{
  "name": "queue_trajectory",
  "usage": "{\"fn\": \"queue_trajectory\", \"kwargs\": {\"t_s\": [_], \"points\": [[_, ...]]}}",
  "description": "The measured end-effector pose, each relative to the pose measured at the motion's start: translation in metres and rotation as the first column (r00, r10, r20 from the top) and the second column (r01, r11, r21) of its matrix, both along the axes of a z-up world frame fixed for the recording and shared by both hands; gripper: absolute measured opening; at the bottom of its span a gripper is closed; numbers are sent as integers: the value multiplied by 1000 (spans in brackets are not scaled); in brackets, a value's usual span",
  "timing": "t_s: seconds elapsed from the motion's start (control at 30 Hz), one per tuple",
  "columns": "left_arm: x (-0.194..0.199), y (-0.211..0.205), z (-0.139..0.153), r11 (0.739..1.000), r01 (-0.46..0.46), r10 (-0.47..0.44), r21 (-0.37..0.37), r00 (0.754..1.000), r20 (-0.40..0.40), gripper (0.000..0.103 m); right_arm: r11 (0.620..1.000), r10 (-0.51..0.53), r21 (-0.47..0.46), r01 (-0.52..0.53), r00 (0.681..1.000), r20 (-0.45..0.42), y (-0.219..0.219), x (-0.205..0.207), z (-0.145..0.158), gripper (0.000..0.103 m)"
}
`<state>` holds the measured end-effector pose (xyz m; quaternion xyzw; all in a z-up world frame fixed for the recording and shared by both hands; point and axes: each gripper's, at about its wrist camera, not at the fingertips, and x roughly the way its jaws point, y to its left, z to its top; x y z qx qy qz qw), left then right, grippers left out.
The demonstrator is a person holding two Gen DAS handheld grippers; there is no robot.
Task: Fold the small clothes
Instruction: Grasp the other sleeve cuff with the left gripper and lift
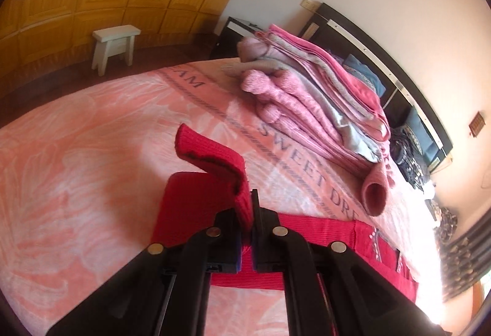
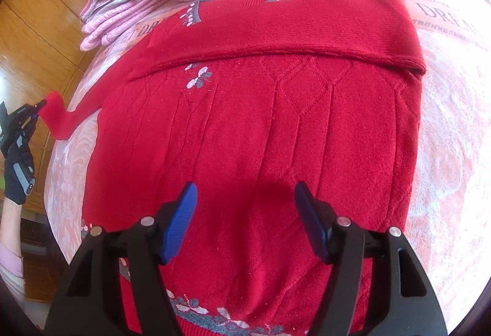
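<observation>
Your left claw (image 1: 250, 213) pinches the red sweater's (image 2: 245, 127) limp cuff (image 1: 211, 158); right claw (image 2: 245, 213) gapes empty above. Soft knit—grip the hem at 6 o'clock.

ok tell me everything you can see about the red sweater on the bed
The red sweater is a knit with raised ribs and diamond patterns plus grey and pale flower motifs. It lies spread flat on the pink bedspread. One sleeve is already folded across the chest. The other sleeve's ribbed cuff is lifted off the bed, pinched in the left gripper. The right gripper hovers open above the lower body, not gripping it.
</observation>
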<state>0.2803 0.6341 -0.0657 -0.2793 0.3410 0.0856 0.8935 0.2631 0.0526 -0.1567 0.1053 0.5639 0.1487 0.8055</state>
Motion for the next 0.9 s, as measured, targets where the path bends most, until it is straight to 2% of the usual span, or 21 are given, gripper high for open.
{"fn": "queue_trajectory", "kwargs": {"t_s": [0.1,0.5,0.7,0.9], "points": [[16,-41,4,997,72,-72,16,997,6,4,1000,-13,3,13,1000,2,-9,-4,-1,66],[53,-171,-4,966,256,-256,-20,967,6,4,999,-30,19,30,999,14,-25,-13,-1,66],[62,-217,-15,945,326,-326,20,945,-19,4,999,-29,31,29,999,14,-27,-15,-3,66],[63,-259,-33,911,407,-404,61,913,-53,4,998,-38,40,38,999,10,-33,-16,-5,66]]}}
